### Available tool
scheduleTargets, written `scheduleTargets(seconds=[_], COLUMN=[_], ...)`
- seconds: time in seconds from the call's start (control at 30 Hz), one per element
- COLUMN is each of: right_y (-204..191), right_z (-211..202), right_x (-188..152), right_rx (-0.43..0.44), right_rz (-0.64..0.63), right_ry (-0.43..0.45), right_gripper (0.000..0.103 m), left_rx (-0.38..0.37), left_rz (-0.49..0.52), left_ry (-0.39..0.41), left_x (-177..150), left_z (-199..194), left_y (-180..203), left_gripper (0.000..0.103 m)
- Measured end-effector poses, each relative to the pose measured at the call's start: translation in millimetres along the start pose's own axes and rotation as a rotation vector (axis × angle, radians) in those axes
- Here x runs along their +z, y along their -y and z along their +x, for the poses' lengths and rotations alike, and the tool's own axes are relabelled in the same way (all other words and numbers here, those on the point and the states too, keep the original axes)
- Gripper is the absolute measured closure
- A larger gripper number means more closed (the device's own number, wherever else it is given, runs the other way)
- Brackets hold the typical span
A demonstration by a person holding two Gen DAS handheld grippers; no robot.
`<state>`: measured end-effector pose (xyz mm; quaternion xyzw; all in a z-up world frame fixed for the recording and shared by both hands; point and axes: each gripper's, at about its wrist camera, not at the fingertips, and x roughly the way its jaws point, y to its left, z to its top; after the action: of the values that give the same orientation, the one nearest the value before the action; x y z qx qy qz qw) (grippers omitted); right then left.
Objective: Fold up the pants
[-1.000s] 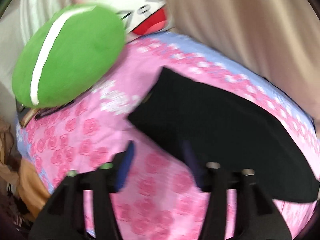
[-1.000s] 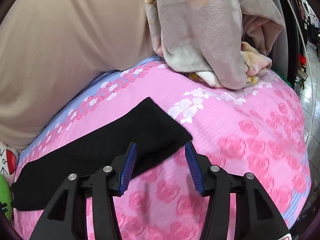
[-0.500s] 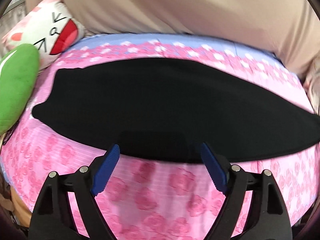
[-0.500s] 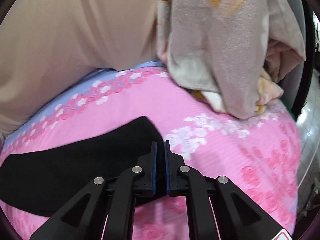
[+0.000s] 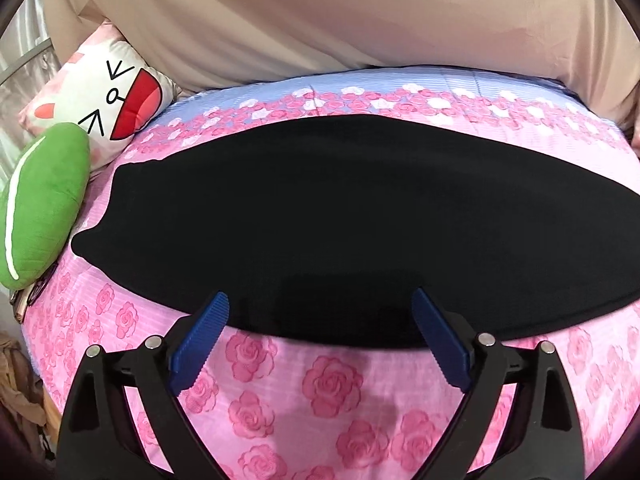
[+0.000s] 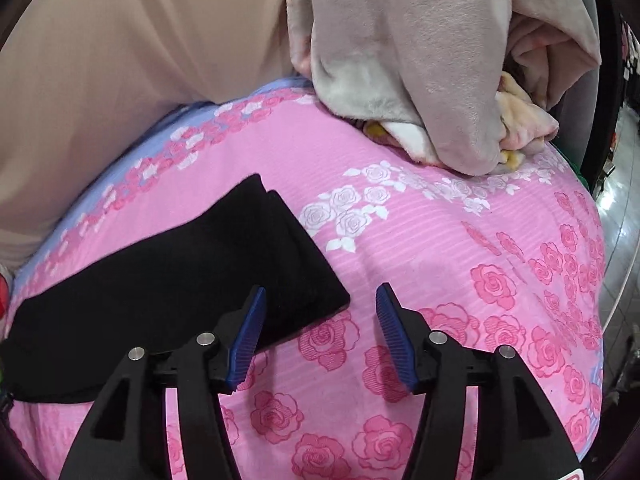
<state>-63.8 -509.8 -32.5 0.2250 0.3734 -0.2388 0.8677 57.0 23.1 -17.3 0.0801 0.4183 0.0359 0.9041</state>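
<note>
The black pants (image 5: 320, 216) lie flat in a long folded strip across the pink rose bedsheet (image 5: 328, 384). My left gripper (image 5: 320, 304) is open and empty, its blue pads at the near long edge of the pants around the middle. In the right wrist view the pants' right end (image 6: 192, 272) shows two stacked layers. My right gripper (image 6: 320, 296) is open and empty, just off that end's near corner, the left pad over the fabric edge.
A green plush cushion (image 5: 44, 208) and a white cartoon-face pillow (image 5: 104, 96) lie at the left end of the bed. A beige curtain (image 5: 320, 16) hangs behind. A crumpled grey and peach blanket (image 6: 432, 56) sits at the right end.
My right gripper, shut at the pants' end half a second ago, has opened and drawn back a little. My left gripper swung from the left end to the middle and stays open.
</note>
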Motion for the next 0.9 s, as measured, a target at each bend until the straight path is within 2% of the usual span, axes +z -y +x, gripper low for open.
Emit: scheduleTargets(seconds=[0.1, 0.2, 0.33, 0.37, 0.4, 0.43, 0.47, 0.5, 0.6, 0.67, 0.8, 0.9], right_y=[-3.8, -9.8, -21.5, -22.1, -23.8, -23.4, -21.3, -20.4, -32.7, -44.7, -84.9, -130.2], right_z=[11.9, 22.6, 28.4, 28.7, 28.9, 29.4, 29.8, 30.5, 17.1, 4.3, -31.1, -64.6], right_x=[-1.8, 0.6, 1.4, 1.8, 2.7, 3.8, 4.9, 6.1, 10.2, 13.5, 23.6, 29.4], right_rx=[0.025, 0.026, -0.022, -0.030, -0.029, -0.007, 0.041, 0.078, 0.068, 0.095, 0.147, 0.227], right_rz=[0.019, 0.038, 0.012, 0.007, 0.006, 0.015, 0.040, 0.069, 0.076, 0.071, 0.013, -0.053], right_ry=[-0.021, -0.030, -0.024, -0.022, -0.021, -0.024, -0.035, -0.047, -0.009, 0.016, 0.077, 0.131], right_gripper=[0.045, 0.032, 0.031, 0.037, 0.056, 0.068, 0.084, 0.084, 0.085, 0.085, 0.085, 0.085], left_rx=[0.033, 0.041, 0.056, 0.056, 0.051, 0.044, 0.038, 0.032, 0.019, 0.012, 0.006, -0.006], left_rz=[-0.003, -0.003, 0.001, 0.000, -0.001, -0.005, -0.008, -0.011, -0.029, -0.038, -0.059, -0.078], left_ry=[0.014, 0.021, 0.032, 0.031, 0.029, 0.026, 0.025, 0.024, 0.027, 0.028, 0.041, 0.049], left_x=[1.5, 3.9, 5.3, 5.5, 5.5, 5.5, 5.0, 4.9, 4.2, 3.8, 1.9, 0.2], left_z=[3.2, 5.8, 8.9, 10.5, 11.4, 12.6, 12.9, 13.5, 13.6, 13.5, 9.7, 5.7], left_y=[1.8, 0.0, -1.6, -2.3, -3.1, -4.4, -4.8, -6.5, -13.0, -18.3, -32.1, -42.3], left_gripper=[0.012, 0.012, 0.012, 0.012, 0.012, 0.012, 0.012, 0.012, 0.012, 0.012, 0.012, 0.012])
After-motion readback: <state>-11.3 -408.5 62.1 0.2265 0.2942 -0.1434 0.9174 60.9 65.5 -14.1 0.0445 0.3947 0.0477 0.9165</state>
